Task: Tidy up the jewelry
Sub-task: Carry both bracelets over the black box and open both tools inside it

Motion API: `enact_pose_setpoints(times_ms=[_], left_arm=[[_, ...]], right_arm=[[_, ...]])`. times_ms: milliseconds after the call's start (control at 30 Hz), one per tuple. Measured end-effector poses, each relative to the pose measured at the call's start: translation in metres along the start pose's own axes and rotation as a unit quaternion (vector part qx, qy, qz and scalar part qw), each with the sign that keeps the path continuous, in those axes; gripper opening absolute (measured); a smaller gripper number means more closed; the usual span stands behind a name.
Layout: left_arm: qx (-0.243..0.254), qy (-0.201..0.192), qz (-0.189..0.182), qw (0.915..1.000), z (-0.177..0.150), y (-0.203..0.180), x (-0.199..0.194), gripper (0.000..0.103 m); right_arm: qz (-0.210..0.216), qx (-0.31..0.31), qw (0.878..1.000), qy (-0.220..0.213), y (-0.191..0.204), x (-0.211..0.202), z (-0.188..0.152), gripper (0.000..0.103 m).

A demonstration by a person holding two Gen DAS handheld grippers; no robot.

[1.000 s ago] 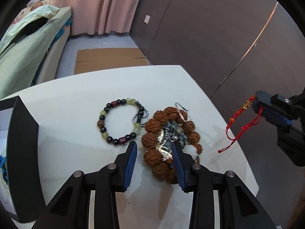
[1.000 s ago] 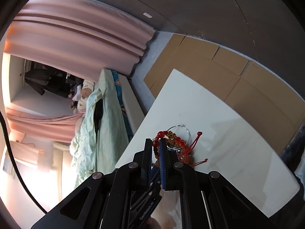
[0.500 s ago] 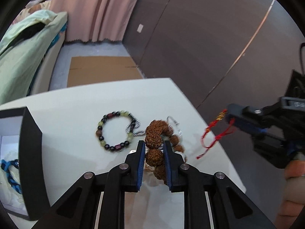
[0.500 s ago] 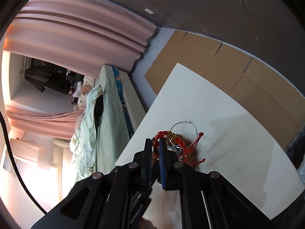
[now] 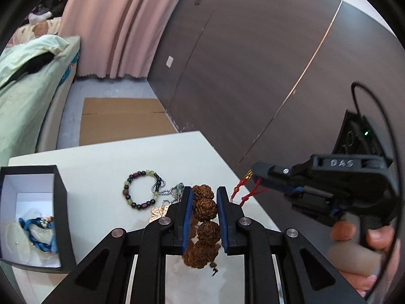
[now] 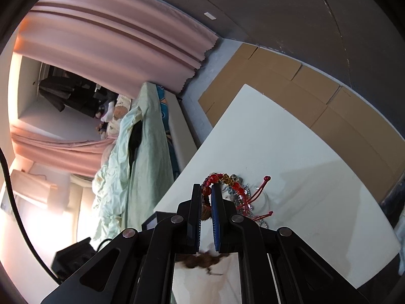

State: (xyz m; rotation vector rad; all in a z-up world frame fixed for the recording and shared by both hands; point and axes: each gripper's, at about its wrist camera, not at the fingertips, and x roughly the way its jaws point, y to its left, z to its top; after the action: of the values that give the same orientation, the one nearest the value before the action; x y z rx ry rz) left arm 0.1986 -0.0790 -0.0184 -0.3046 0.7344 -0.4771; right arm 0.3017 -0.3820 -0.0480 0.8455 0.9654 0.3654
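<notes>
Left gripper (image 5: 204,197) is clamped tight on the brown seed-bead bracelet (image 5: 204,209), its blue pads (image 5: 187,211) pressing a wrinkled bead from each side, and the rest of the strand dangles below the fingers, clear of the white table (image 5: 101,162). Over on the right, the right gripper (image 6: 207,190) has its fingers pinched onto the red bead bracelet (image 6: 229,181); the red knotted cords (image 6: 255,197) trail off to the side, up above the table's right edge. In the left wrist view that same tool hangs off the table's right edge, a hand (image 5: 359,248) wrapped round its handle.

Down on the table, a black-and-green bead bracelet (image 5: 139,190) lies flat near the middle, and just beside it, touching, a silver chain (image 5: 162,190) and a gold filigree pendant (image 5: 158,211) sit in a small tangle. At the table's left edge stands the open black box (image 5: 60,217), white inside, with a blue cord bracelet (image 5: 38,230) lying in it. Beyond the table: flattened cardboard (image 5: 121,119) on the floor, a pink curtain (image 5: 119,25) and a bed with a pale green cover (image 5: 22,83).
</notes>
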Motion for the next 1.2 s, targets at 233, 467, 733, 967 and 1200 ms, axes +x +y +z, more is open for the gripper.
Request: enact_pose_setpoints(times_ms=[233, 467, 733, 967, 1200], left_arm=[[-0.016, -0.033, -0.003, 0.9993, 0.011, 0.014, -0.033, 0.02], [-0.034, -0.066, 0.01, 0.9971, 0.021, 0.034, -0.066, 0.02], [-0.061, -0.099, 0.053, 0.9917, 0.027, 0.068, -0.101, 0.02], [-0.086, -0.104, 0.086, 0.9871, 0.027, 0.098, -0.11, 0.02], [-0.119, -0.101, 0.104, 0.9822, 0.028, 0.118, -0.118, 0.045]], right_arm=[[0.042, -0.036, 0.998, -0.009, 0.018, -0.005, -0.006, 0.009], [0.09, -0.076, 0.993, -0.007, 0.046, -0.002, -0.022, 0.009], [0.148, -0.109, 0.983, -0.002, 0.071, 0.006, -0.041, 0.009], [0.14, -0.126, 0.982, 0.018, 0.085, 0.024, -0.058, 0.009], [0.147, -0.138, 0.979, 0.037, 0.094, 0.04, -0.067, 0.009]])
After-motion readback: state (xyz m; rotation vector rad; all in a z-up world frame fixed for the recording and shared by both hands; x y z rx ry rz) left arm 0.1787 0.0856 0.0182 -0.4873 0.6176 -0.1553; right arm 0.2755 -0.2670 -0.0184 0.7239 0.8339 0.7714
